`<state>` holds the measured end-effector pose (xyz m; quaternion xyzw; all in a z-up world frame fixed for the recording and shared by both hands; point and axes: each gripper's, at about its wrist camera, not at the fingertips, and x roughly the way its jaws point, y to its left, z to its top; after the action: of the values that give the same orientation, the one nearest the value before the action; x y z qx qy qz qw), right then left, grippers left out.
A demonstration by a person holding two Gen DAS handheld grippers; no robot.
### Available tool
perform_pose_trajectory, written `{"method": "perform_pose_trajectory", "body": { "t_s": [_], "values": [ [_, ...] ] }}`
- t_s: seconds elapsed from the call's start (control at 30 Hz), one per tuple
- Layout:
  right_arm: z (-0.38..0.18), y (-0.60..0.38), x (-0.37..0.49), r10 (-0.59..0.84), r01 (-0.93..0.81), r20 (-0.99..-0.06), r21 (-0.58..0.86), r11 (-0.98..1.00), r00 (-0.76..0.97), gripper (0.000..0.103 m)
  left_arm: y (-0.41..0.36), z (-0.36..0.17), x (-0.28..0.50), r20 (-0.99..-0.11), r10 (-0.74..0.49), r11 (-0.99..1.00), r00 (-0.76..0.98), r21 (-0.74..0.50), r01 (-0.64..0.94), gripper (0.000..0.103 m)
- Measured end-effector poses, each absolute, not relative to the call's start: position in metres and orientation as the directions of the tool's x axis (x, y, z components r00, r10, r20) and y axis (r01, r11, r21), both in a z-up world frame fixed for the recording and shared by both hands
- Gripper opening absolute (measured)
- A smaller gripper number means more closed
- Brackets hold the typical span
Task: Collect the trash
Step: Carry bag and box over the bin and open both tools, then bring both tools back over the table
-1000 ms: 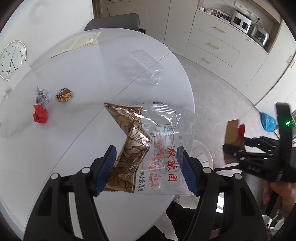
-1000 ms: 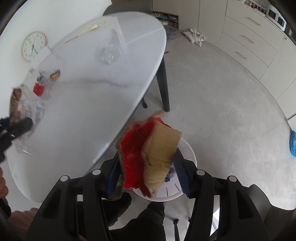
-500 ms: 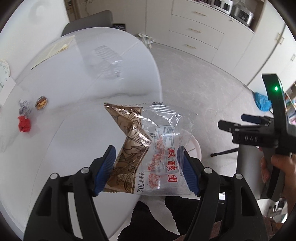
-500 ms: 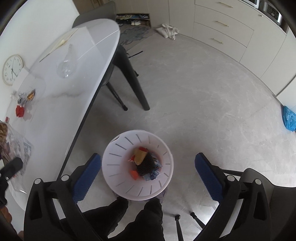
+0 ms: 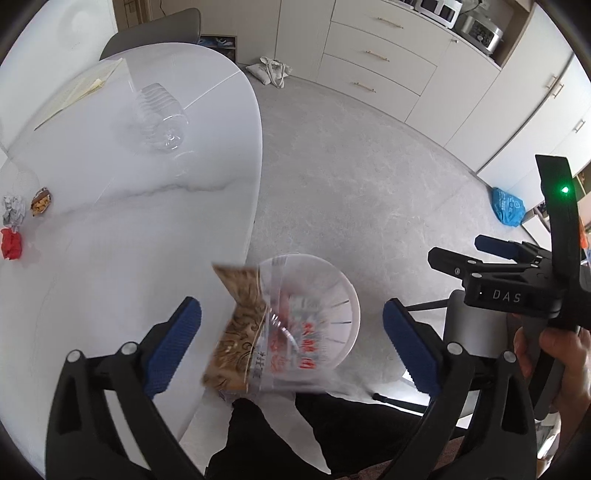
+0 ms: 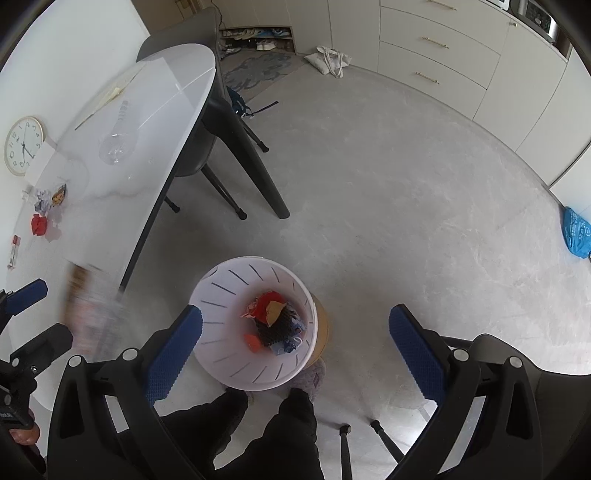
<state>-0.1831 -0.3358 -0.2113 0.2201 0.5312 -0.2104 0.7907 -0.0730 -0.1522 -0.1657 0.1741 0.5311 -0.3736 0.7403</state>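
Observation:
My left gripper [image 5: 291,332] is open, and a clear and brown snack bag [image 5: 258,339] falls, blurred, between its fingers above the white trash bin [image 5: 347,295] on the floor. The falling bag also shows in the right wrist view [image 6: 92,310]. My right gripper [image 6: 295,339] is open and empty over the bin [image 6: 221,295], which holds red, orange and dark wrappers [image 6: 273,321]. On the white table [image 5: 110,240] lie a red paper ball [image 5: 12,243], a grey paper ball [image 5: 13,210], a brown wrapper [image 5: 40,201] and a clear plastic bottle [image 5: 159,118].
A sheet of paper [image 5: 77,90] lies at the table's far end by a grey chair [image 5: 147,33]. A clock [image 6: 23,146] leans on the wall. A blue bag [image 6: 576,232] and a cloth bag [image 6: 328,59] lie on the floor. Cabinets line the back.
My left gripper has opened and let go of the snack bag, which now falls toward the bin. My right gripper dropped its red and brown wrappers into the bin a moment earlier.

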Motion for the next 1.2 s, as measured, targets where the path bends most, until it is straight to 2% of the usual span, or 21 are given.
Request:
{"method": "perform_pose_trajectory", "body": {
  "t_s": [0.77,1.2],
  "values": [
    [-0.188,-0.308,-0.170,-0.088,0.513,-0.917,0.137,0.848,0.390,0.100,-0.130,-0.152,-0.066,-0.908,-0.372,0.701,0.194,-0.138,0.700,0.095],
    [-0.145,-0.248,-0.094,-0.044,0.364,-0.865,0.163,0.917,0.499,0.100,-0.031,-0.134,0.011,-0.888,-0.301,0.853,0.346,-0.089,0.514,0.095]
  ]
}}
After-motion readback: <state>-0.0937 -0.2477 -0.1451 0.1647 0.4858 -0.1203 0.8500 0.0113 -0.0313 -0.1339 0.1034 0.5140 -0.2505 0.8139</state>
